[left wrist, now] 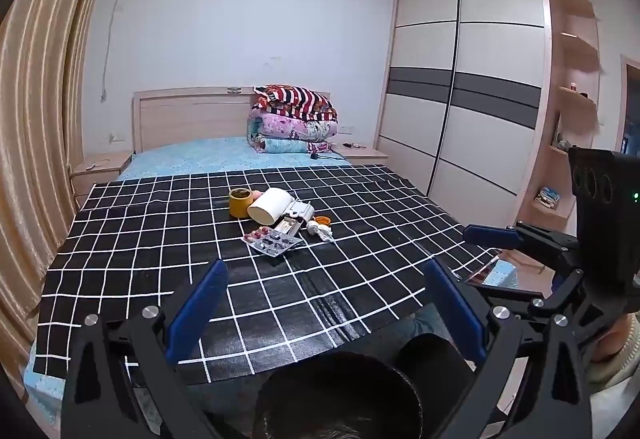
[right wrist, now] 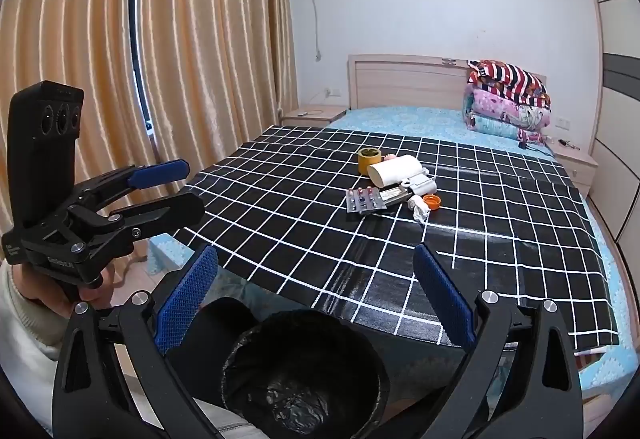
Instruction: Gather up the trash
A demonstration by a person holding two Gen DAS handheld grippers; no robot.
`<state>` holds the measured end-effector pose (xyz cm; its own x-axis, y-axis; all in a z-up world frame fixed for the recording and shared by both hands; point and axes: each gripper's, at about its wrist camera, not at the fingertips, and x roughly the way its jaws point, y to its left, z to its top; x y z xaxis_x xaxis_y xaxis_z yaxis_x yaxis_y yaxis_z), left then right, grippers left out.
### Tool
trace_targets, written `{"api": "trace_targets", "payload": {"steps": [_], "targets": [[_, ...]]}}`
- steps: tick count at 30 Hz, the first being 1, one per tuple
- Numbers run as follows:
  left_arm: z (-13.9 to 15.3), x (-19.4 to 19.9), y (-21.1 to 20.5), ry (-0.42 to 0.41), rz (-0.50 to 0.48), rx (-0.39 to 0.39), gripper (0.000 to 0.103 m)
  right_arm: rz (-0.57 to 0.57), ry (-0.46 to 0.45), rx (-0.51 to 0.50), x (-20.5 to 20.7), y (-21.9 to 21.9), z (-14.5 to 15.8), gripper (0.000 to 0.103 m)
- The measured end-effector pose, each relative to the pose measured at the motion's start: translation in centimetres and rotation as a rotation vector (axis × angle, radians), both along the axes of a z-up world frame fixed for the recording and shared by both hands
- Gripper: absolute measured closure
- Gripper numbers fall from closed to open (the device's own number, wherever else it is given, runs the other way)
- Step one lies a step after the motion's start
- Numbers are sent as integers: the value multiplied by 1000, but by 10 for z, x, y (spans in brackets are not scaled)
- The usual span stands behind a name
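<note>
A small heap of rubbish lies mid-way up the black grid cloth: a yellow tape roll, a white paper roll, pill blister packs, a crumpled tissue and an orange cap. The right wrist view shows the same blister packs and tissue. A bin lined with a black bag stands at the bed's near edge, below both grippers. My left gripper is open and holds nothing, well short of the heap. My right gripper is open too, above the bin.
Folded quilts are stacked by the headboard on the blue sheet. A sliding-door wardrobe and shelves stand on the right, curtains on the left, with a nightstand on each side of the bed. A person's hand holds the left gripper.
</note>
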<state>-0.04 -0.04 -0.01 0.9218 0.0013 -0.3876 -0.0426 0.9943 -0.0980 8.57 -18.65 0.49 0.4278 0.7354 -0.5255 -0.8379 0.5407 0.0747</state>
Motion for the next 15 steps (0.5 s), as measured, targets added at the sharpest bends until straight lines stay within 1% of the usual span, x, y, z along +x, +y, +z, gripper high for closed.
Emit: {"api": "trace_targets", "payload": {"steps": [5,6,11,14,15], "targets": [[0,-1,-4,6,8,2,8,0,-1,-1,-1,-1,1,4],[-1,-2,-1,6,1,-12,8,1,-2,-1,-1,-1,1,4],[0,0,-3,10,1,-13,8,1,-3,0,2,0,-3,4],[0,-1,-5,8,0,-9,8,1,-4,1,-1,-1,0,4],[0,0,-1,8,-3,-11,8,1,-4,1,-1,-1,0,4]]}}
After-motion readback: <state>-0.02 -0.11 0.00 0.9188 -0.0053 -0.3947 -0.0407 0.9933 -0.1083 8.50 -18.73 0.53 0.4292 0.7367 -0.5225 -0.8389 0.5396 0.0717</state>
